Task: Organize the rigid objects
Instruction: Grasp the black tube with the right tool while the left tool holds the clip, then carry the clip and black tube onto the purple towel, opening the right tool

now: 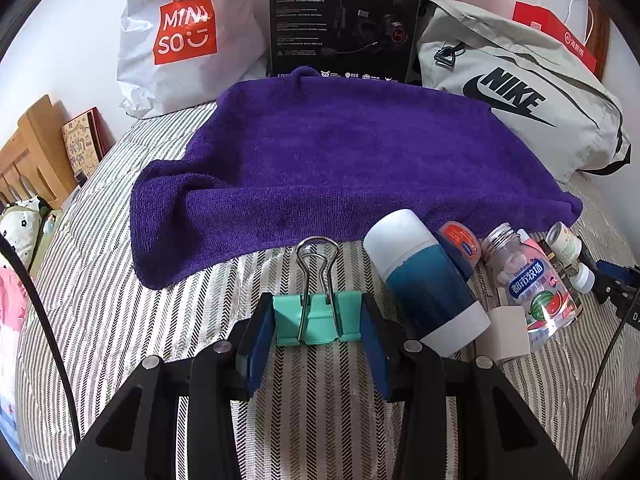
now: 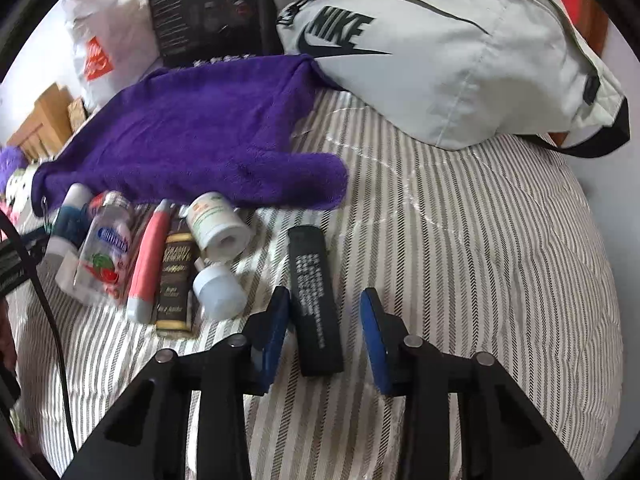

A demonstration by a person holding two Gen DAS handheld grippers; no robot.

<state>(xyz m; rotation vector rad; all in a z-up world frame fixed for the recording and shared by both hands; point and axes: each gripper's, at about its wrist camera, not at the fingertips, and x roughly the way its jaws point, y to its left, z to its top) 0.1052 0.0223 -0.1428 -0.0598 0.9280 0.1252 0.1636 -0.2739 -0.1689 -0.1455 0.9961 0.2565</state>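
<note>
Left wrist view: the left gripper (image 1: 318,322) sits low in the centre of the frame, its blue pads clamped on either side of a mint-green binder clip (image 1: 316,318); the clip's wire handles point up the frame toward a purple towel (image 1: 340,168) spread across the middle; all lie on a striped bedcover (image 1: 120,312). To the lower right lies a white-and-teal cylinder (image 1: 424,280), just beside a clear candy bottle (image 1: 532,288); a white shopping bag (image 1: 184,36), a black box (image 1: 344,16) and a grey Nike bag (image 1: 520,80) line the top.

Right wrist view: the right gripper (image 2: 325,326) stands at the lower centre, jaws narrowed but not gripping; a black lighter (image 2: 314,300) lies lengthwise between them, touching the left pad, clear of the right; to the left sit a white jar (image 2: 216,224), a dark tube (image 2: 176,280) and a red tube (image 2: 150,256).
</note>
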